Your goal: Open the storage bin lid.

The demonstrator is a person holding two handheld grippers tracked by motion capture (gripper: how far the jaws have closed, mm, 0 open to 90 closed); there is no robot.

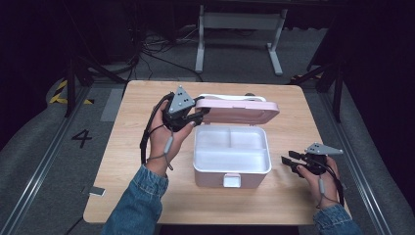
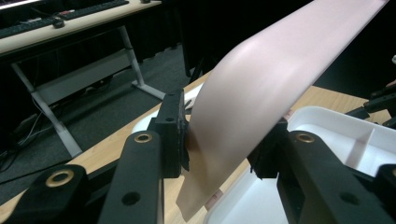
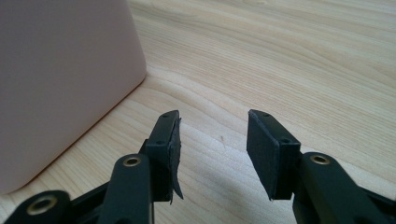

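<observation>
Black jaws of the left gripper (image 1: 201,115) are clamped on the near-left edge of the pale pink plastic lid (image 1: 241,112); in the left gripper view the pads press on both faces of that lid (image 2: 275,70), which rises tilted up and away from them. The lid stands raised at the back of the pink rectangular lunch box (image 1: 230,180), hinged along the far side, with a white handle (image 1: 225,97) lying just behind it on the table. Inside the box sits a white tray (image 1: 231,152) split into compartments: one long trough at the front and, as far as the high view lets me judge, two smaller ones behind it. A white latch tab (image 1: 231,180) hangs on the front wall.

To the right of the box, near but apart from it, the right gripper (image 1: 289,163) is held low over the light wooden table (image 1: 122,161) with its jaws spread apart and nothing between them. In the right gripper view the box's pink wall (image 3: 60,79) stands just beside the left jaw. Blue denim sleeves (image 1: 137,205) cover both forearms.
</observation>
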